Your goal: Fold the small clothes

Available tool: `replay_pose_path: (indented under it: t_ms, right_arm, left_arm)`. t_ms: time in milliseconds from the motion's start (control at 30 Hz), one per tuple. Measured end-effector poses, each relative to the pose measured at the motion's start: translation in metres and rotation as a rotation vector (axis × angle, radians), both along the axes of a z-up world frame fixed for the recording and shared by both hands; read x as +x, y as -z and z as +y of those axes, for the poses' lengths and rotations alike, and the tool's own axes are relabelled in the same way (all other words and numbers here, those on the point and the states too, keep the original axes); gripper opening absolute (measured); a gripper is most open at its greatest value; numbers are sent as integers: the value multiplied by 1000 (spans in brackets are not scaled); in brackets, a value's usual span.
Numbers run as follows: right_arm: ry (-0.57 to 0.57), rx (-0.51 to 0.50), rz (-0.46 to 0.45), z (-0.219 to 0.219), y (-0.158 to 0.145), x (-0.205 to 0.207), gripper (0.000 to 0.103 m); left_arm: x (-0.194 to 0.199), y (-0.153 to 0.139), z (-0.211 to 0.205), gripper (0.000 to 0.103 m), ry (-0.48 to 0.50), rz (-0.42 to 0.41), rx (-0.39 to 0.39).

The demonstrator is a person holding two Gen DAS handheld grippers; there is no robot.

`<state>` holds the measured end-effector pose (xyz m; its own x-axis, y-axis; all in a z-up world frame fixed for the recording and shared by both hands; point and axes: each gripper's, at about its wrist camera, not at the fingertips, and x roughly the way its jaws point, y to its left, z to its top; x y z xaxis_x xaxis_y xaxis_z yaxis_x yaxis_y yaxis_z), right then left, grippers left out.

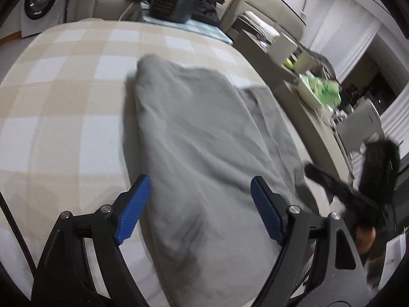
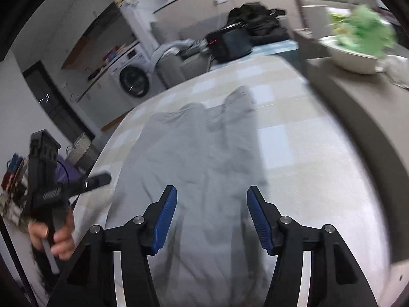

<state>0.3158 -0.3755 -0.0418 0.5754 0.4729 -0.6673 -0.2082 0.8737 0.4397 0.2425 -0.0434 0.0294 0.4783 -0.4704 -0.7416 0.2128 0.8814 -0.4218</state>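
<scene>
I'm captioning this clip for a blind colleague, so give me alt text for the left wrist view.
A soft grey cloth garment lies lengthwise on a beige-and-white checked cover, seen between the open blue-padded left claw, which holds nothing. Beyond it sits a black box with red digits; at right, blurred, the right claw.

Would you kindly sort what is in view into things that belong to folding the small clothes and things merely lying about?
Belongs to the job:
- grey garment spread on the checked cloth
- left gripper, open above it
- right gripper, open above it

Lying about:
- black device with red display
- white bowl of green stuff
- washing machine
</scene>
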Motion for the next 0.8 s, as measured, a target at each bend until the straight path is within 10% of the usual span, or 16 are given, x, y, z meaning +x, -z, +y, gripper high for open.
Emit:
replay_pose_path:
  t_ms: [167,367,633,800]
  right_arm:
    - [-47,73,154,20,32,43,37]
    - [-76,24,85,39,22,43,5]
    - [45,-112,80,21,17,41,6]
    - [80,17,30,-25,6,-5,23]
  left_arm:
    - [-23,20,-1,78,-12,43,50]
    - [-34,33,16,79,-46,49,35]
    - [-33,32,19,79,-56,62,32]
    - [-39,30,22,79,-61,64,39]
